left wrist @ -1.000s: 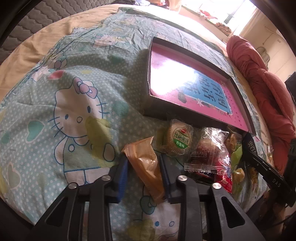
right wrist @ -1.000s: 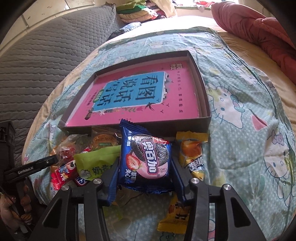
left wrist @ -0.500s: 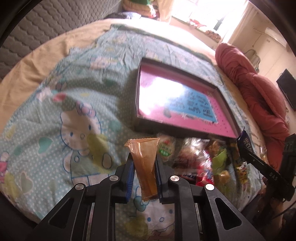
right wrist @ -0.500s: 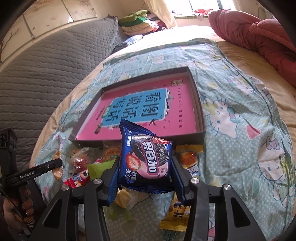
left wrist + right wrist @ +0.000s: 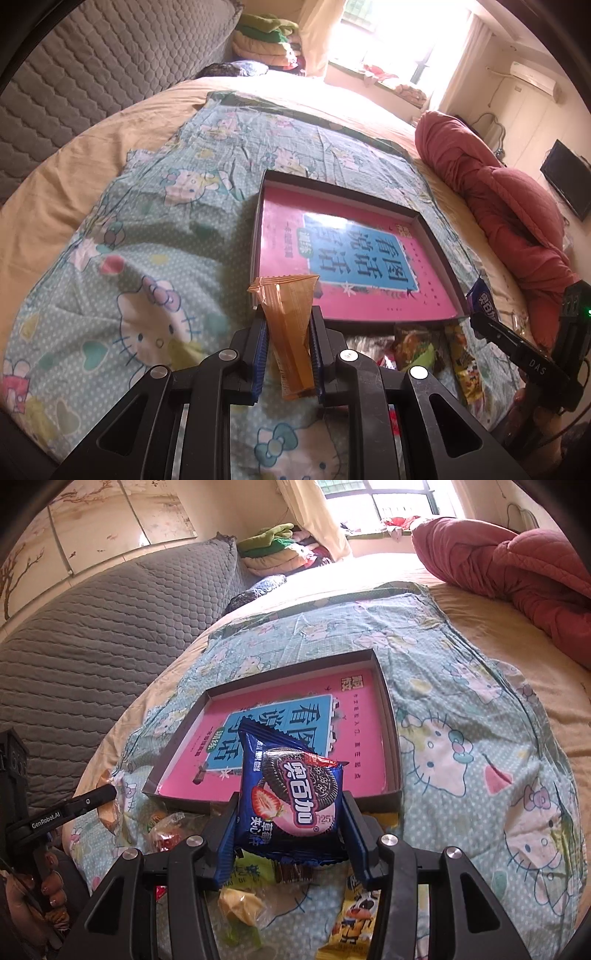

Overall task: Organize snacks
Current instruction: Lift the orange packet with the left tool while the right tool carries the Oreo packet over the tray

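We note both packets now lifted off the pile before the tray point(image 5: 391, 720): left gripper point(image 5: 287, 345) clamps the orange packet point(image 5: 290, 332), right gripper point(image 5: 290, 825) the blue cookie pack point(image 5: 291, 797); placement should follow.

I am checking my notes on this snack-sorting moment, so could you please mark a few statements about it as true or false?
1. The left gripper has its jaws shut on an orange snack packet. True.
2. The right gripper is open and holds nothing. False: its jaws are shut on a blue cookie packet.
3. The pink-bottomed box already holds several snacks. False: no snack lies in it.
4. Loose snacks lie on the cartoon-cat blanket just before the box's near wall. True.
5. Both held packets are lifted off the blanket. True.
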